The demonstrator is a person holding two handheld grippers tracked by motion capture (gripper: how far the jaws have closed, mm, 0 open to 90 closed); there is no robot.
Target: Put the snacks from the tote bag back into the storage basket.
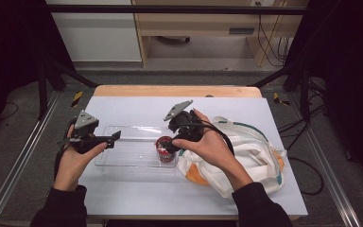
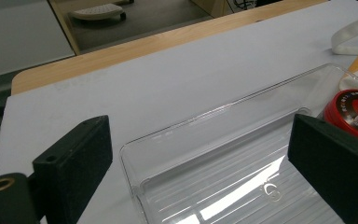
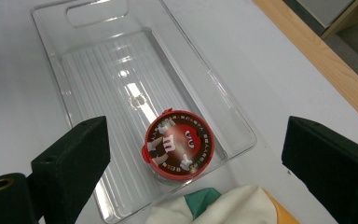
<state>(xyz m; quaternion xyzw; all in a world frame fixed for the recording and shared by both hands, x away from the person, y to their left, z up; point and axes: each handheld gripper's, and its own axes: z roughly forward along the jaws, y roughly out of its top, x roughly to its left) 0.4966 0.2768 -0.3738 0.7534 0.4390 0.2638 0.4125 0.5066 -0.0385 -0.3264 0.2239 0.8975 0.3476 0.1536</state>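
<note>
M&M's tub (image 3: 178, 144), red lid printed with a white "m" and a ring of small unreadable print, standing at the bag-side end of the clear plastic tray (image 3: 98, 70). Right gripper (image 3: 196, 163) above it, jaws spread wide and empty; left gripper (image 2: 200, 172) likewise spread over the tray's opposite end. Cream tote bag (image 1: 246, 151) beside the tray on a white table (image 1: 137, 106) with a wooden far edge; grey floor and cables beyond.

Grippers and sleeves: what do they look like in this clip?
Both the left gripper and right gripper are black, each topped by a grey three-cornered plate, with blocky black jaws. A black cable trails from each. The person wears black long sleeves.
</note>
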